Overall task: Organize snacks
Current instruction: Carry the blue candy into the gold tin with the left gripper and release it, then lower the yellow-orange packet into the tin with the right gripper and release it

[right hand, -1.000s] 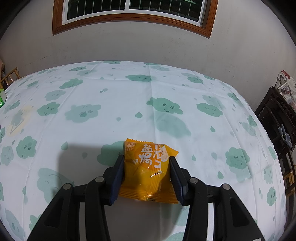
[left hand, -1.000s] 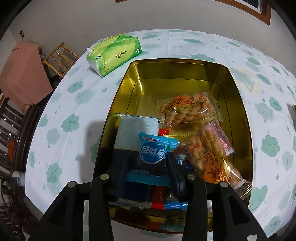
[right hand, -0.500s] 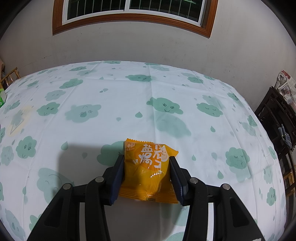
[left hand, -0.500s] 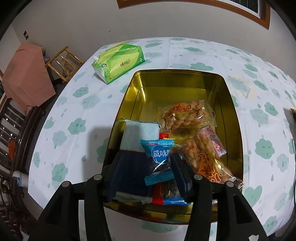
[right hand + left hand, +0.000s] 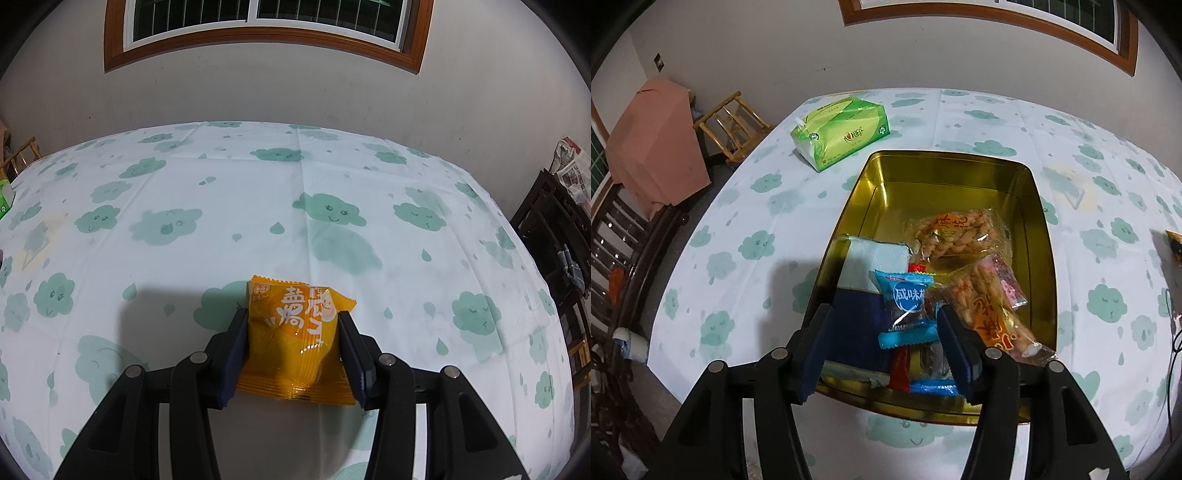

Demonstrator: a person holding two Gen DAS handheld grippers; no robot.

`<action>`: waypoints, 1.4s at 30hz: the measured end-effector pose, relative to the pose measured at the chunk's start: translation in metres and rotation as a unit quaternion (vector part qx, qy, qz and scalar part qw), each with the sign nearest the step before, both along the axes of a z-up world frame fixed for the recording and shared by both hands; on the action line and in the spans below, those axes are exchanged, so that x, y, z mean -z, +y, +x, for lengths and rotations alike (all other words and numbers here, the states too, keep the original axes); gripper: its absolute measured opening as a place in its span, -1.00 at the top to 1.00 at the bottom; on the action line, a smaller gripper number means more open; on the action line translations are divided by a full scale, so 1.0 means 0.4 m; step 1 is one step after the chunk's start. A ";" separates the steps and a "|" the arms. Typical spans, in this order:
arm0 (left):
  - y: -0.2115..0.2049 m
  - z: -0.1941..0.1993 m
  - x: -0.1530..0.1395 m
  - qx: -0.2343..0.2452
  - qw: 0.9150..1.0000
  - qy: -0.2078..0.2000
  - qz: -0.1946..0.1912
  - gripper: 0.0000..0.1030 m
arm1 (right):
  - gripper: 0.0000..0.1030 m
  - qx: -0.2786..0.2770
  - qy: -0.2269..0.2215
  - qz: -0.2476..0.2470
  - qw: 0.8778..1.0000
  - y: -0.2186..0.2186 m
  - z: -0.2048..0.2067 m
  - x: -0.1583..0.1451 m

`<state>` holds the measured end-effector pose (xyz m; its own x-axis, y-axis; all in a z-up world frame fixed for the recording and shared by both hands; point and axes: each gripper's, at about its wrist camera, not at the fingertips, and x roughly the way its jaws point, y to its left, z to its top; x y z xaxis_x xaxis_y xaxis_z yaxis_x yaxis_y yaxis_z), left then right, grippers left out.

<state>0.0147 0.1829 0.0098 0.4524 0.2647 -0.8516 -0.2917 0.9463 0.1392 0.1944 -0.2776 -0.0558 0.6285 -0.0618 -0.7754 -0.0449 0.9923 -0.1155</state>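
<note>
A gold metal tin (image 5: pixel 945 157) stands on the cloud-print tablecloth in the left wrist view. It holds two clear bags of twisted fried snacks (image 5: pixel 955 230), a blue and white pack (image 5: pixel 864 266) and small wrapped sweets. A blue snack packet (image 5: pixel 907 306) lies on top of them at the near end. My left gripper (image 5: pixel 884 317) hovers just above it; its jaws are opening and the pads do not touch the packet. In the right wrist view my right gripper (image 5: pixel 291 315) is shut on an orange snack packet (image 5: pixel 295 332) low over the table.
A green tissue pack (image 5: pixel 840 131) lies beyond the tin's far left corner. A wooden chair (image 5: pixel 733 123) and a pink cloth (image 5: pixel 655 144) stand past the table's left edge. A dark shelf (image 5: pixel 554 221) stands off the table's right side.
My left gripper has let go of the blue packet, widened its jaws and risen a little; the packet now rests in the tin. The right gripper and orange packet have not moved.
</note>
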 end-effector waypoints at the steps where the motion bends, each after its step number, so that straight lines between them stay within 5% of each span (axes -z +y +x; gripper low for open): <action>1: 0.000 -0.002 0.001 -0.002 1.000 0.000 -0.002 -0.10 | 0.08 0.000 0.000 0.000 1.000 0.000 0.000 0.000; 22: -0.016 -0.033 0.016 -0.004 1.000 -0.013 -0.023 -0.30 | 0.12 0.035 0.013 0.000 0.999 0.013 -0.036 -0.012; 42: -0.030 -0.076 0.020 -0.011 0.999 -0.033 -0.011 -0.33 | 0.12 0.025 0.009 0.064 0.998 0.076 -0.177 -0.069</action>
